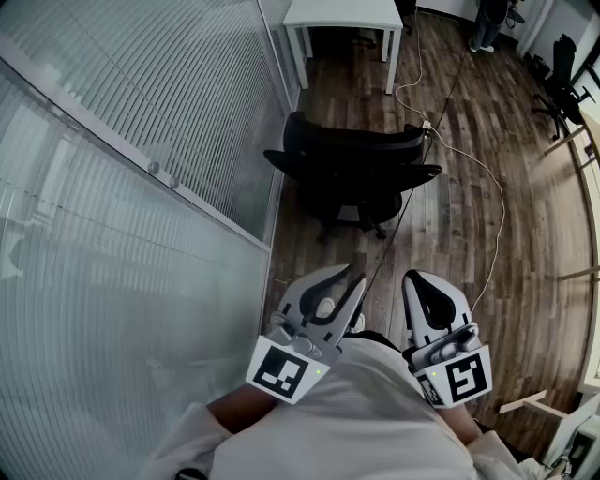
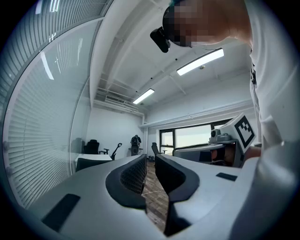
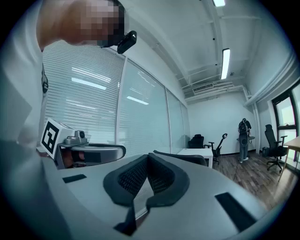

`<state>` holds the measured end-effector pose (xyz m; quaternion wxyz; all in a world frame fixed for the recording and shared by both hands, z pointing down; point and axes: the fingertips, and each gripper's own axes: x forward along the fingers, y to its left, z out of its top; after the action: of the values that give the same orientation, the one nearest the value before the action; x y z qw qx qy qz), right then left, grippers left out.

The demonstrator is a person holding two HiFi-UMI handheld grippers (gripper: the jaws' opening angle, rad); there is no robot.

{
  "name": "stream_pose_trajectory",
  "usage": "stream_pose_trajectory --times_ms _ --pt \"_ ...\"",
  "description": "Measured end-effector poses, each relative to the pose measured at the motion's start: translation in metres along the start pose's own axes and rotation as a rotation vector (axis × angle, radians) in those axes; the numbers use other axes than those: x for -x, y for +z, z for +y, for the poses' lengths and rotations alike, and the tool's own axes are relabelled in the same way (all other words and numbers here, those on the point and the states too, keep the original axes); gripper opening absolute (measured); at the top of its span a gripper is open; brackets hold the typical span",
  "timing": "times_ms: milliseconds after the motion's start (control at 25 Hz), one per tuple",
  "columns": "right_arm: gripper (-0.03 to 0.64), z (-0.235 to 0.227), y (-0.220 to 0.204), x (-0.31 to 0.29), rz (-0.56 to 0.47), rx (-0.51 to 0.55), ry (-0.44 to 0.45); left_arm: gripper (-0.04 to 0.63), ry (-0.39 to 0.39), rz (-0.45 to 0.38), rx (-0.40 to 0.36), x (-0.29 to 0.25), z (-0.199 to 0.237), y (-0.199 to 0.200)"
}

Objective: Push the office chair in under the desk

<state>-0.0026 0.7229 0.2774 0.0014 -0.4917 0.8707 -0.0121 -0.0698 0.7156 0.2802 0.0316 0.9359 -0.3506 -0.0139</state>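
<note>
- Head view: the black office chair (image 1: pixel 352 173) stands on the wooden floor (image 1: pixel 469 244), well apart from the white bench (image 1: pixel 342 14) beyond it and near the glass partition (image 1: pixel 141 187).
- It looks bulky but probably rolls easily on its star base. It may also swivel or veer if it is pushed off-centre.
- The best place to push is likely the stiff curved top edge of the backrest, with both grippers side by side. The padded parts would give, and an armrest would turn the seat.
- Its shapes are rounded, with matte dark upholstery and arms. The bench is flat-topped with square legs, and the partition carries fine horizontal slats.
- A thin white cable (image 1: pixel 487 187) loops over the boards just beside the base and could catch a castor.
- The left gripper (image 2: pixel 150 161) is held level with its fingers (image 2: pixel 133 176) a narrow slit apart and nothing between them.
- The right gripper (image 3: pixel 149 159) has its ribbed fingers (image 3: pixel 133 178) clenched together, empty.
</note>
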Motion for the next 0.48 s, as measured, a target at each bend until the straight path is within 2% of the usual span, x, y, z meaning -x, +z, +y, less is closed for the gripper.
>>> stream_pose_trajectory --times_ms 480 --pt "0.029 -0.012 -0.004 0.011 0.009 -0.005 0.016 0.08 0.006 0.007 -0.005 -0.01 -0.014 -0.003"
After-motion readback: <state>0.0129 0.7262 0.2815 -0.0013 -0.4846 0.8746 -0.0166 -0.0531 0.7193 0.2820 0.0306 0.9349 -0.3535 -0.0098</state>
